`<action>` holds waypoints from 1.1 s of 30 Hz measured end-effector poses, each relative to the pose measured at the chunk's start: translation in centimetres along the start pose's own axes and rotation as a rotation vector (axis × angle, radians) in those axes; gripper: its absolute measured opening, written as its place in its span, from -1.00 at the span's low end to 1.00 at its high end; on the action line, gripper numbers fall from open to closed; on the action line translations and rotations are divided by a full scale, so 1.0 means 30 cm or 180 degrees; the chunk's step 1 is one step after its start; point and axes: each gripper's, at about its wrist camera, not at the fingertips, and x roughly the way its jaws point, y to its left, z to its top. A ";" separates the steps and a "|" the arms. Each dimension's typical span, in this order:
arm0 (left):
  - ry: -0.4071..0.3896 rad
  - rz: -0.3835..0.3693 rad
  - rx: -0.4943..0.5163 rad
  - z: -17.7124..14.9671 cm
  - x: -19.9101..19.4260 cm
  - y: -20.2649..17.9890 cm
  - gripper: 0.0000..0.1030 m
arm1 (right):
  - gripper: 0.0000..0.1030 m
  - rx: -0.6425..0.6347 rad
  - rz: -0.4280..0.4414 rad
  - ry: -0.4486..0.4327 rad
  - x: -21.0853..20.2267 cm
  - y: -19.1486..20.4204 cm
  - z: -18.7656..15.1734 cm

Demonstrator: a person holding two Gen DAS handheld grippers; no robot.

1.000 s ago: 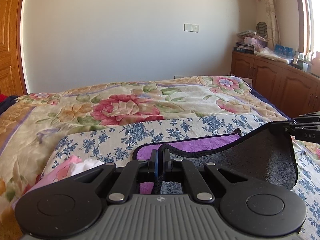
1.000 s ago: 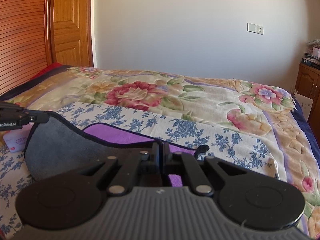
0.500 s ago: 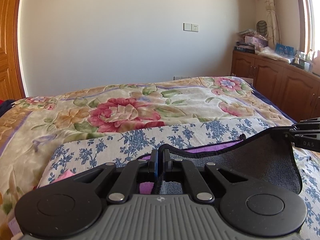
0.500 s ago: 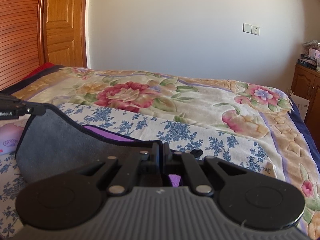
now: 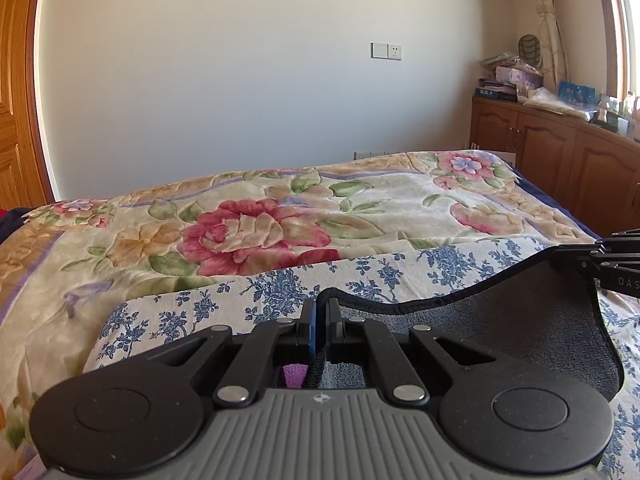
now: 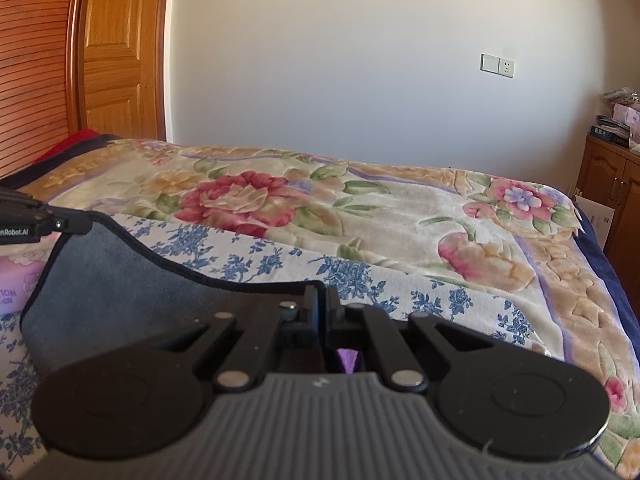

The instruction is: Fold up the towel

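The towel (image 5: 500,332) is grey on one side and purple on the other, with a dark hem. It hangs between my two grippers above a blue-flowered cloth (image 5: 248,300) on the bed. My left gripper (image 5: 320,312) is shut on one towel corner. My right gripper (image 6: 322,300) is shut on the other corner; the towel (image 6: 120,292) stretches left from it. A strip of purple (image 6: 347,358) shows under the right jaws. Each gripper's tip shows at the edge of the other view.
The bed carries a large floral blanket (image 5: 280,224). A wooden cabinet (image 5: 560,160) with clutter on top stands at the right wall. A wooden door (image 6: 116,60) and slatted panel are at the left. A pink packet (image 6: 16,280) lies at the left of the cloth.
Both grippers have carried the towel's held edge forward and lower. The purple side, visible earlier beyond the hem, is now almost fully covered by the grey side.
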 end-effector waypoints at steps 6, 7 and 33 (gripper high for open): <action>-0.0012 0.0027 -0.0008 0.003 0.029 0.003 -0.90 | -0.93 -0.0038 -0.0044 -0.0003 0.032 -0.007 0.004; -0.0013 0.0031 -0.0008 0.004 0.037 0.003 -0.90 | -0.93 -0.0042 -0.0052 0.0000 0.040 -0.009 0.004; -0.0011 0.0151 -0.0070 -0.018 0.195 0.031 -0.90 | -0.93 -0.0064 -0.0155 0.0041 0.178 -0.031 -0.040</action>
